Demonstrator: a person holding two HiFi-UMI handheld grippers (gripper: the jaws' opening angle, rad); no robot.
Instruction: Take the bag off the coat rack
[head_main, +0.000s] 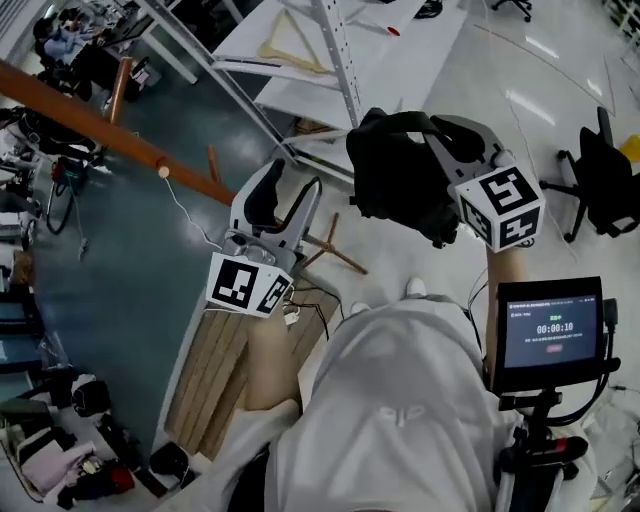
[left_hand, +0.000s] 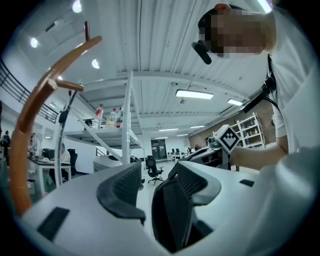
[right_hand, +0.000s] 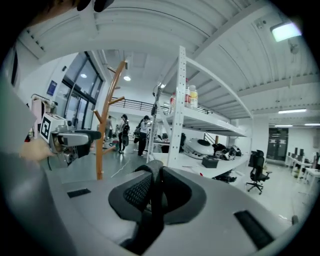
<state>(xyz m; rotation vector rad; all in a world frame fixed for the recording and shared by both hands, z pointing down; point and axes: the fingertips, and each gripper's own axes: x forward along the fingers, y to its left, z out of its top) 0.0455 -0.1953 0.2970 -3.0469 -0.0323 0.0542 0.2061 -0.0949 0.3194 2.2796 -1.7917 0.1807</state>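
A black bag (head_main: 400, 180) hangs in front of me from my right gripper (head_main: 425, 135), away from the rack. In the right gripper view its jaws (right_hand: 152, 182) are shut on the bag's dark strap (right_hand: 151, 205). The wooden coat rack (head_main: 90, 120) slants across the left of the head view, its feet (head_main: 335, 250) on the floor below the bag. It also shows as a curved pole (left_hand: 30, 125) and as an upright stand (right_hand: 107, 115). My left gripper (head_main: 290, 192) is open with nothing in it, beside the rack; its jaws (left_hand: 150, 182) show a gap.
White metal shelving (head_main: 340, 60) stands behind the rack, also seen as shelving (right_hand: 175, 115). A black office chair (head_main: 600, 180) is at the right, a timer screen (head_main: 550, 325) on a stand below it. Wooden planks (head_main: 215, 370) and clutter (head_main: 70, 450) lie at the lower left. People (right_hand: 125, 132) stand far off.
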